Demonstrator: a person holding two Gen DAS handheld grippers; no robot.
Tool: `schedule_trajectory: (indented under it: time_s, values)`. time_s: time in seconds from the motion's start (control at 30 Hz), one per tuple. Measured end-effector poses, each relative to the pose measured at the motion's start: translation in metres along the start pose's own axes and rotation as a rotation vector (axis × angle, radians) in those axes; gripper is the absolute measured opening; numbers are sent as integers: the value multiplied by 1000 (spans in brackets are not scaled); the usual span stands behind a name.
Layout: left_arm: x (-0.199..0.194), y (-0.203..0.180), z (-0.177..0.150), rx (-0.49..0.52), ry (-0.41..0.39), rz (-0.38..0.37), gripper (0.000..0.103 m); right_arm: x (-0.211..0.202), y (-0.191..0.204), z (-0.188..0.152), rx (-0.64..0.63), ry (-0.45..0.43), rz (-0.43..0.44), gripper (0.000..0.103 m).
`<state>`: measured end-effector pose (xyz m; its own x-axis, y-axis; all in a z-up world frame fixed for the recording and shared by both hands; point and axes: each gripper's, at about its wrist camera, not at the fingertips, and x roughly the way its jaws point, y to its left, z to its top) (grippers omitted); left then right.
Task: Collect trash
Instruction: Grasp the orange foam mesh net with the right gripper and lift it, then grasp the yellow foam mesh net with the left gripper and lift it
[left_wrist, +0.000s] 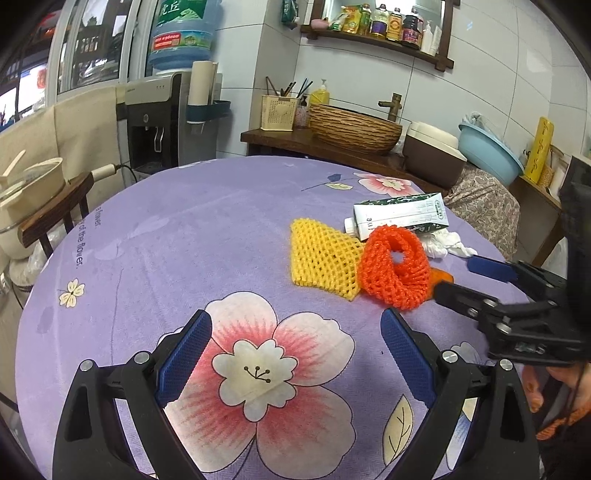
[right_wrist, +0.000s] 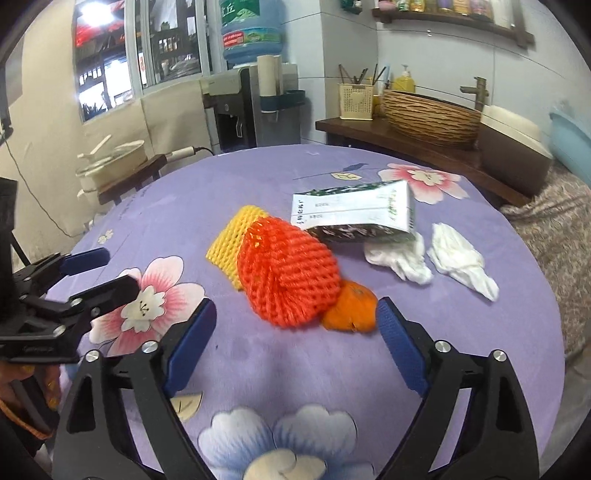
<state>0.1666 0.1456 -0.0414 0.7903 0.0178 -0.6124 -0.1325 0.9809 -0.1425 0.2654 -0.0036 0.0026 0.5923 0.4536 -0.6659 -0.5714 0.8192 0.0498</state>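
Grippers both spread wide, holding nothing: my left gripper (left_wrist: 295, 332) low over the tablecloth (left_wrist: 184, 229), my right gripper (right_wrist: 295, 321) just short of the orange net (right_wrist: 291, 273), peel (right_wrist: 351, 310), yellow net (right_wrist: 236, 240), carton (right_wrist: 354, 214), tissues (right_wrist: 461, 262).

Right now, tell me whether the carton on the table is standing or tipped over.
Tipped over. The carton lies on its side on the table, long printed face up, one end resting on a crumpled tissue.
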Motion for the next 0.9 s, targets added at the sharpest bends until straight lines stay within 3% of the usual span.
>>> schedule_trajectory:
  time_s: [0.2, 0.27, 0.37, 0.63, 0.9]
  values:
    - [7, 2, -3, 6, 24, -4, 90, 44, 6, 17, -58, 36, -71, 64]
    - [7, 2, -2, 3, 26, -7, 90, 55, 5, 19, -66, 56, -99, 43]
    - [10, 4, -2, 4, 34, -3, 90, 55, 1, 18, -31, 39, -76, 26]
    - [22, -4, 4, 37, 68, 1, 90, 4, 9, 16, -63, -82, -72, 21]
    - [57, -39, 18, 174, 132, 6, 86, -33, -4, 3, -43, -111, -104, 21]
